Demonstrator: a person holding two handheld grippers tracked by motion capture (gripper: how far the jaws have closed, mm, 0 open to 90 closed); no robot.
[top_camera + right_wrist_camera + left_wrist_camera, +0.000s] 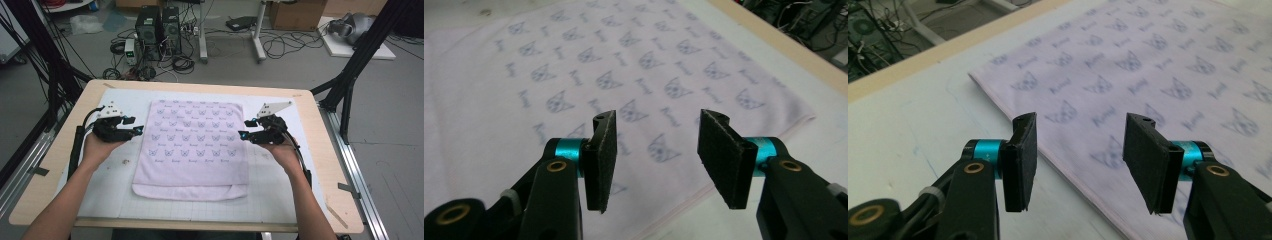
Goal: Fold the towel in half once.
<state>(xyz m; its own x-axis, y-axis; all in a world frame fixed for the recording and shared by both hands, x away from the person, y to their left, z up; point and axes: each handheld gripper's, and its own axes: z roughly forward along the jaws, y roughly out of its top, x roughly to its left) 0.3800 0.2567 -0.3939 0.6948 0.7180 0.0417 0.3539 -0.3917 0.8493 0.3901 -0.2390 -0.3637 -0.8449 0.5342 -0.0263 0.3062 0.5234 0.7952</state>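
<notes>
Two hand-held grippers (pixel 139 131) (pixel 242 135), one towel (pixel 192 150)

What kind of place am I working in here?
Likely a lab or workshop test bench: a wooden table with a white mat and pink cloth, computer towers and loose cables on the floor.

The high view looked forward and down over the table (pixel 60 165); both gripper views sat low and close, sharing the pink towel (pixel 192 145) with it
</notes>
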